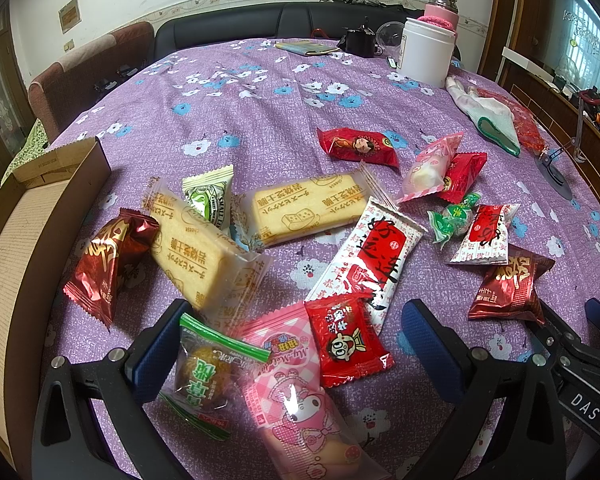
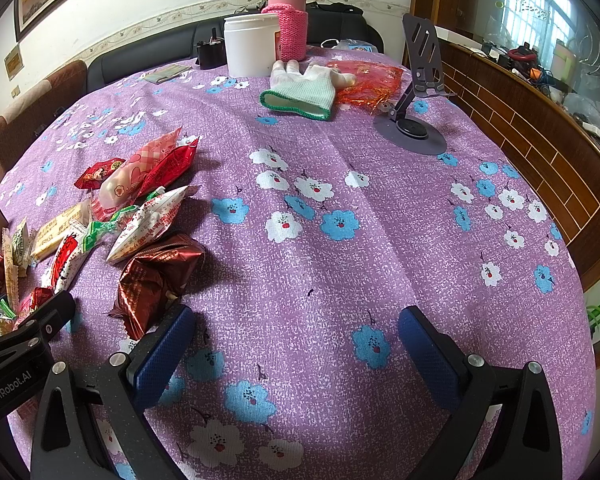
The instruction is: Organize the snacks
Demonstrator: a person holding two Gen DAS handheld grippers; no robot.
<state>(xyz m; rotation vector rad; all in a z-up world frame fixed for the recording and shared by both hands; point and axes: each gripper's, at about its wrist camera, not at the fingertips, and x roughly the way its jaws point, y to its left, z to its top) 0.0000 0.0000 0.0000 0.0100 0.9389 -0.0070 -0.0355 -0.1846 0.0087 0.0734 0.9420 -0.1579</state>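
Left gripper [image 1: 296,356]: jaws wide apart over pink packet [image 1: 296,392], gripping nothing.
Right gripper [image 2: 296,356]: spread open above bare tablecloth [image 2: 380,208].
Snacks [image 2: 140,216]: scattered at 9 o'clock.
Cardboard box [image 1: 24,232]: at 9 o'clock, left view.

Both wrist views sit low over the tabletop [image 1: 260,92], facing its far edge — the left close above the snack pile [image 1: 300,240]. The right looks over bare cloth; both share the white tub [image 2: 251,45] and glove [image 2: 304,92].

A desk [image 2: 380,208] under purple flowered cloth carries scattered snack packets [image 1: 300,216], a cardboard box [image 1: 32,216], white jar [image 2: 251,45], glove [image 2: 304,92] and phone stand [image 2: 416,120].
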